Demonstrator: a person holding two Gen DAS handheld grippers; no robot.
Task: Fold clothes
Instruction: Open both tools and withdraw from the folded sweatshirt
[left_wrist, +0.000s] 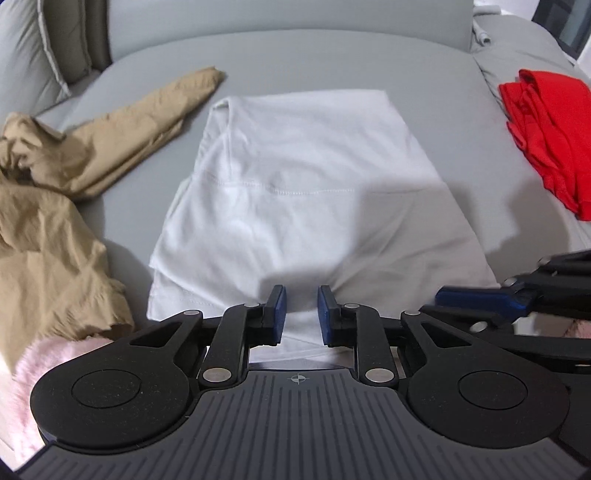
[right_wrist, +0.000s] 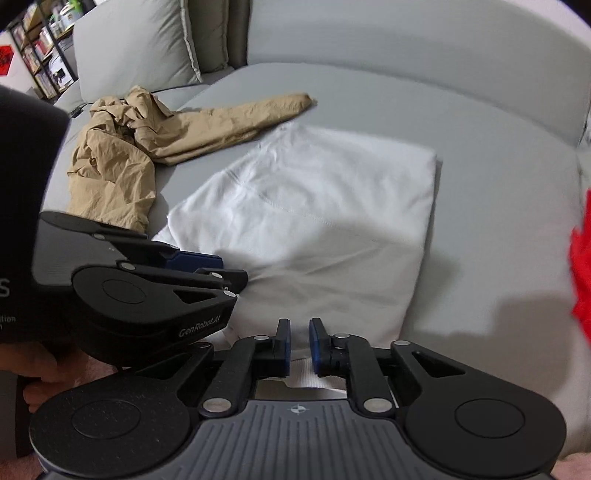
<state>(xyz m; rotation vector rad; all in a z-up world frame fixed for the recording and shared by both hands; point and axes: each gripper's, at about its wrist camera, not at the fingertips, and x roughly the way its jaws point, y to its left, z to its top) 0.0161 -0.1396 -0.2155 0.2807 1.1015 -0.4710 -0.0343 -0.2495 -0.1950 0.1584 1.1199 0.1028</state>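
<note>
A grey sofa seat (left_wrist: 295, 66) fills both wrist views, with cushions at 11 o'clock and shelves of small items far off at 10 o'clock in the right view.

A white T-shirt (left_wrist: 303, 177), already folded into a rough rectangle, lies flat at the centre of the seat, its near hem under both tools. It looks light, soft and limp, likely to sag and slide on itself, so the near corners or the stitched hem seem the best places to pinch.

The left gripper (left_wrist: 301, 314) has its blue pads slightly apart over the near edge, with cloth showing in the gap but no pinch. The right gripper (right_wrist: 299, 345) sits beside it at 3 o'clock, pads narrowly apart over the hem, also not pinching.

A crumpled tan garment (left_wrist: 55, 192) lies at 9 o'clock, a red garment (left_wrist: 546, 140) at 2 o'clock, something pink and fluffy (left_wrist: 33, 373) at 8 o'clock.

The left tool's casing reads "GenRobot.AI" (right_wrist: 199, 326). Partial white lettering on a dark sleeve at 9 o'clock is unreadable.
</note>
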